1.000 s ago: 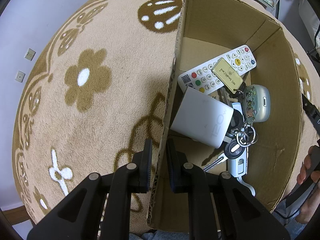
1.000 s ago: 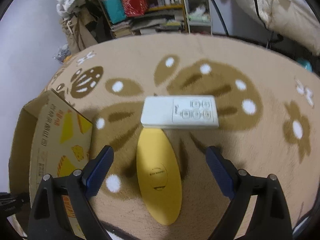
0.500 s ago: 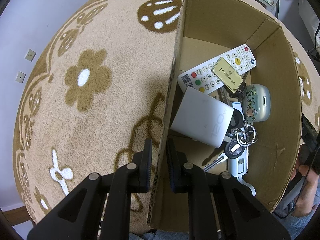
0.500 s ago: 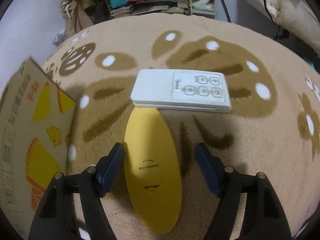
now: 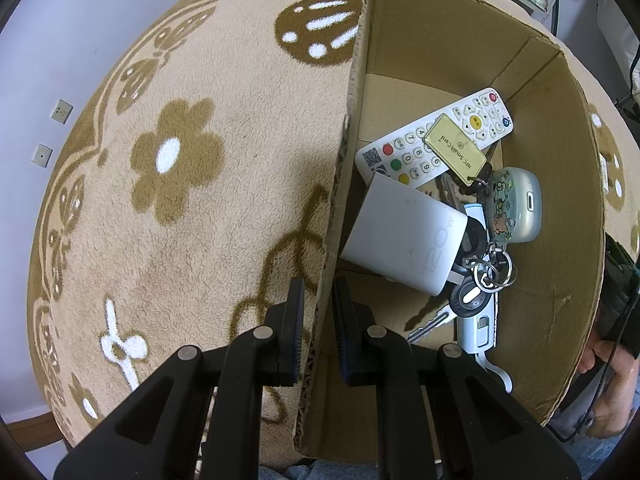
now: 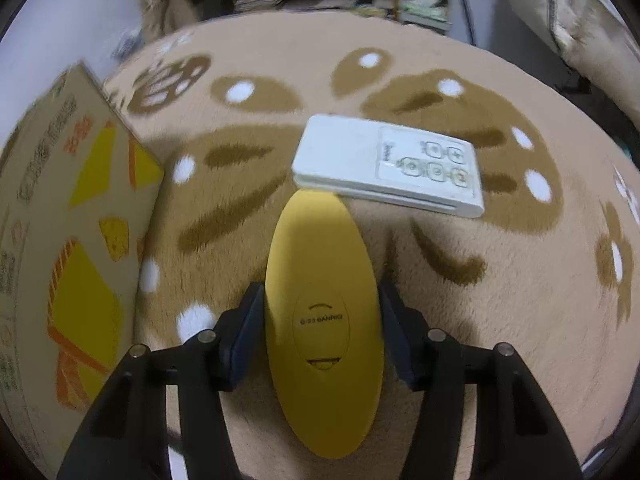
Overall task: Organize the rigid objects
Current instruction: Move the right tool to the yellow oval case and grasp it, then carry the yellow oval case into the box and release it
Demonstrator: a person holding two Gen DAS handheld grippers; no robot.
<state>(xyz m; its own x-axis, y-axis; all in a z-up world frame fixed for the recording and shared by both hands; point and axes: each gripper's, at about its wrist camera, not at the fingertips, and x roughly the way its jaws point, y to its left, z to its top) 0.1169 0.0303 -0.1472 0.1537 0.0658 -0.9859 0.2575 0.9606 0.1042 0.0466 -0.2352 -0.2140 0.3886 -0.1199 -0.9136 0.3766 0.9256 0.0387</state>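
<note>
- On the patterned rug (image 6: 460,280), the right gripper (image 6: 322,340) is closing around a yellow oval case (image 6: 322,320) — pads at its sides, beside the white remote (image 6: 388,164).
- The left gripper (image 5: 318,328) pinches the cardboard box (image 5: 560,240) wall.

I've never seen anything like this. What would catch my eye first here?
Probably the yellow oval case lying on the flowered rug, with the right gripper closing around it and a white remote just beyond. Next, the cardboard box, its wall pinched by the left gripper, holding a long remote, keys and a white charger.
</note>
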